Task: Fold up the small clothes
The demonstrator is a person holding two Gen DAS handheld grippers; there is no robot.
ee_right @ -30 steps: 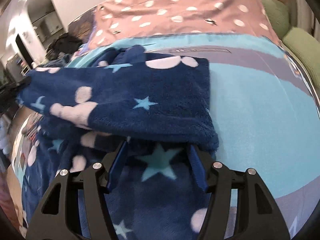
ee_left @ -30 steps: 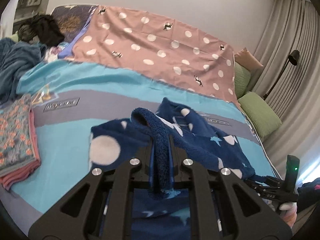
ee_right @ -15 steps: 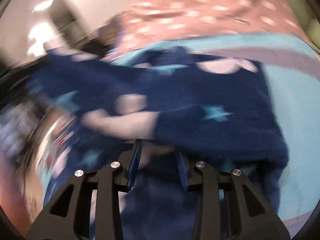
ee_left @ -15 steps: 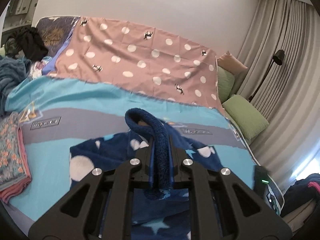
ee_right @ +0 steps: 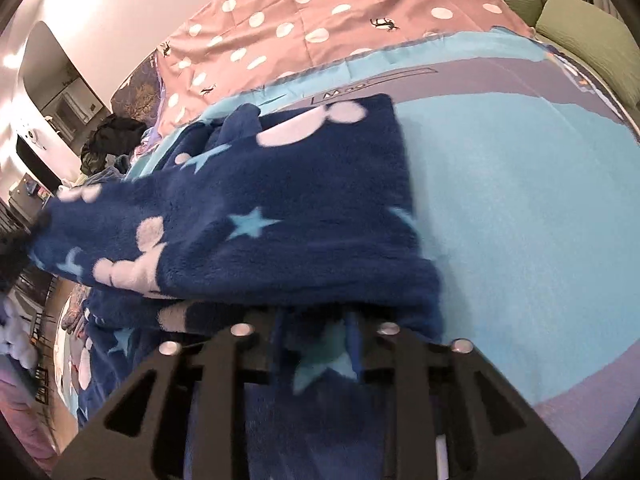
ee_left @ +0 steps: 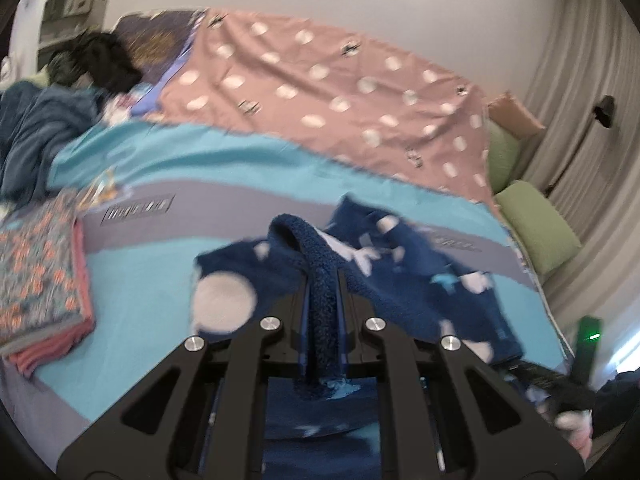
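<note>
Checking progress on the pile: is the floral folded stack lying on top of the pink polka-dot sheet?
No, the floral folded stack lies on the turquoise blanket.

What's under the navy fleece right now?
Under the navy fleece lies the turquoise-and-grey bedspread. The cloth hides whatever else lies beneath, and the right gripper's fingertips.

Fleece garment (ee_left: 404, 272) spread on the bed (ee_left: 168, 168), folded clothes stack (ee_left: 40, 272) to its left, pillows (ee_left: 536, 224) to its right, clothes heap (ee_left: 100, 60) far behind.
</note>
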